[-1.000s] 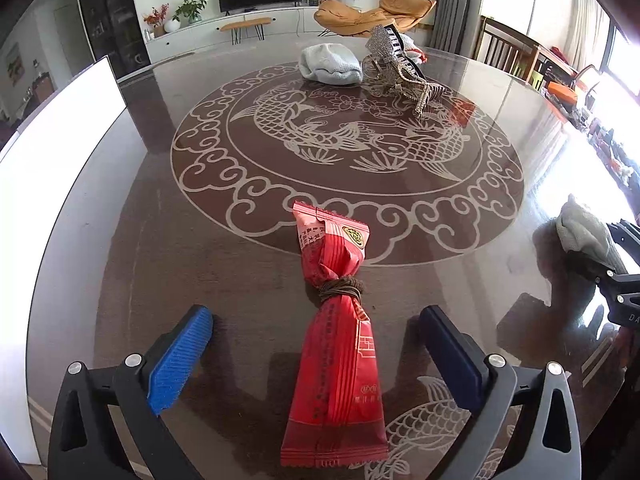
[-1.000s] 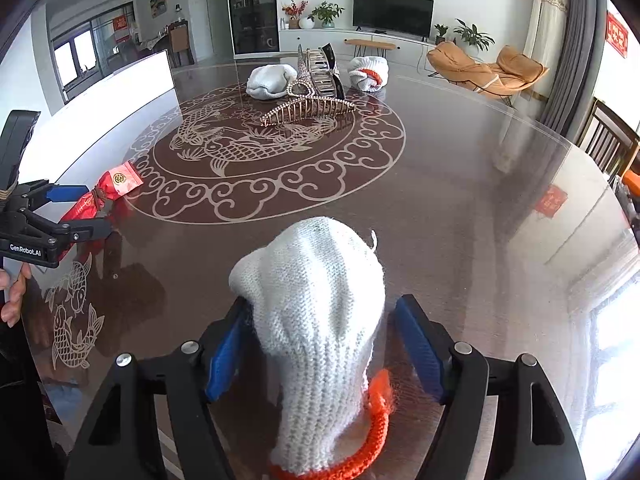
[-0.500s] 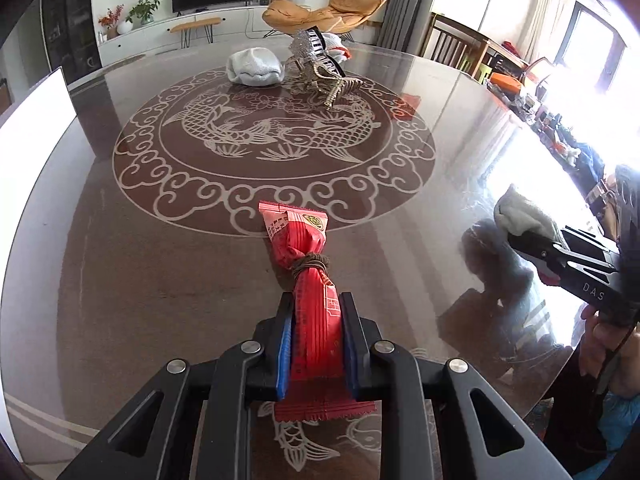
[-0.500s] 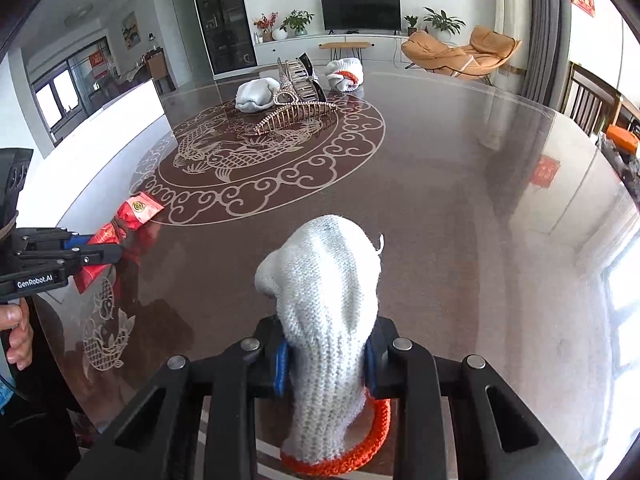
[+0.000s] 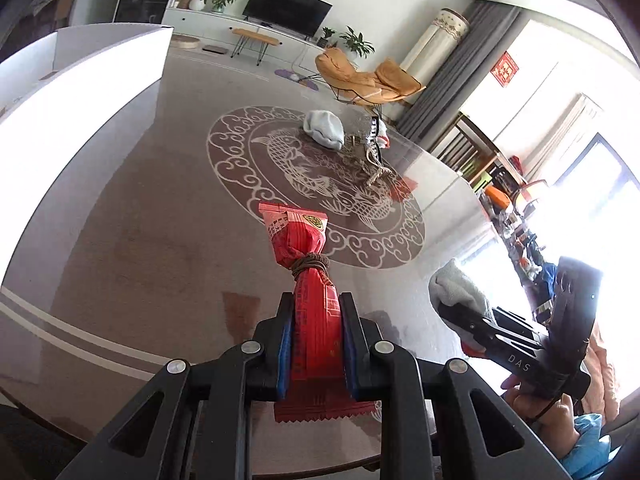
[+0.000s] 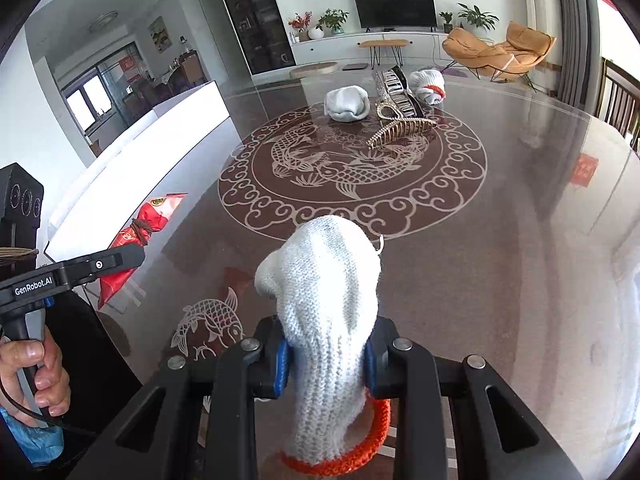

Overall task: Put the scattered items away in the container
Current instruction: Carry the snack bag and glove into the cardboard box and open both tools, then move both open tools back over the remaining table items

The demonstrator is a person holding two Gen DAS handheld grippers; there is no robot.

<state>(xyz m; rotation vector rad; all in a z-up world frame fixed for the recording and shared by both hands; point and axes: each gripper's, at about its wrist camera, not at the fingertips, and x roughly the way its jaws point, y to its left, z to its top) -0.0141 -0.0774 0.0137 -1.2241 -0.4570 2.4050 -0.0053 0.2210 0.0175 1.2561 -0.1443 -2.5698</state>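
The long red crinkly snack packet tied with brown string [image 5: 310,320] sits low in the middle, squeezed tight by the left gripper [image 5: 316,344]. The white knitted glove with an orange cuff [image 6: 328,340] sits low in the middle too, squeezed tight by the right gripper [image 6: 326,364]. Both are above the shiny brown table [image 6: 480,260]. A big white box [image 5: 80,92] is at the upper left.

Home living room, television [image 6: 394,8] on low cabinet, orange lounge chair [image 6: 500,50], potted plants [image 6: 332,20]

Daylight blows out the windows [image 5: 560,128] (right side), glaring across the glossy table [image 6: 500,280]; fisheye edges curve darkly.
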